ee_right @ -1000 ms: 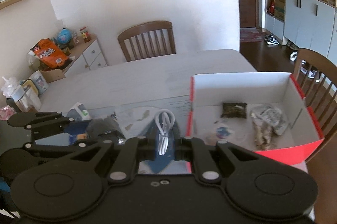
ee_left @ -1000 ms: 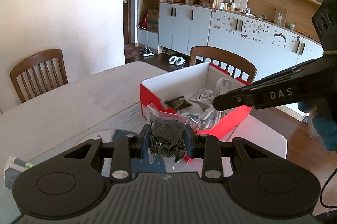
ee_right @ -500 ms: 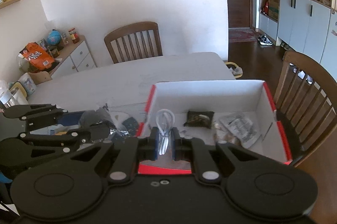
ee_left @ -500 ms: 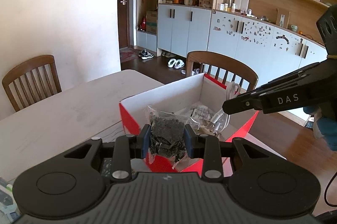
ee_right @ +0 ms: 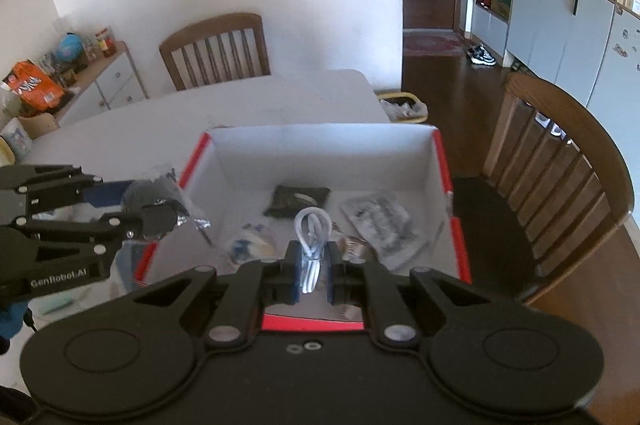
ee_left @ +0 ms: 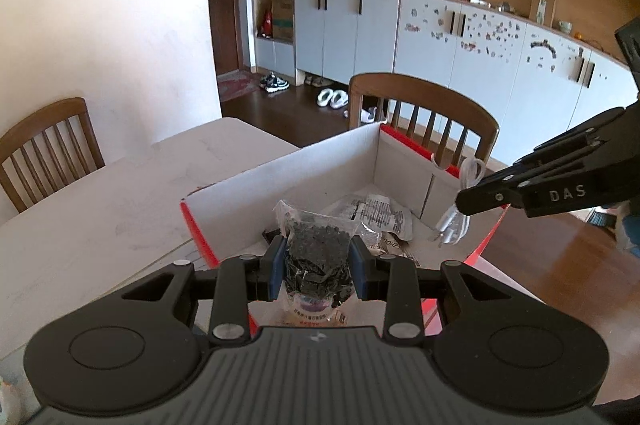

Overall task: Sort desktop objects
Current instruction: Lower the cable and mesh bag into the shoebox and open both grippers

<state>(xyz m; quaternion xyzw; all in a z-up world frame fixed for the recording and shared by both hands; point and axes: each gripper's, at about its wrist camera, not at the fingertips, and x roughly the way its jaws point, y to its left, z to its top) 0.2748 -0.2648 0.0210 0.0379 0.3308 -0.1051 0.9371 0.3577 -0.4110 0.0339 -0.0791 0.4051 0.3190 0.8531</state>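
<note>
A red cardboard box [ee_left: 328,161] with a white inside [ee_right: 320,149] stands on the white table. My left gripper [ee_left: 318,267] is shut on a clear bag of dark granules [ee_left: 316,253] and holds it over the box's near-left corner. My right gripper [ee_right: 313,271] is shut on a coiled white cable [ee_right: 313,237], also above the box; that cable [ee_left: 456,221] dangles from the right gripper in the left wrist view. Inside the box lie a dark packet [ee_right: 298,199], a printed plastic bag [ee_right: 382,221] and a small round packet [ee_right: 250,247].
Wooden chairs stand at the table's far side [ee_right: 216,51] and right end [ee_right: 560,165]. The table top [ee_left: 100,197] stretches left of the box. A cabinet with snacks [ee_right: 36,85] is at the far left. Cupboards [ee_left: 348,33] line the back wall.
Both grippers moved with their loads from the table's near-left side to above the box, which now looks larger and closer in both views. Their grips stayed the same.
</note>
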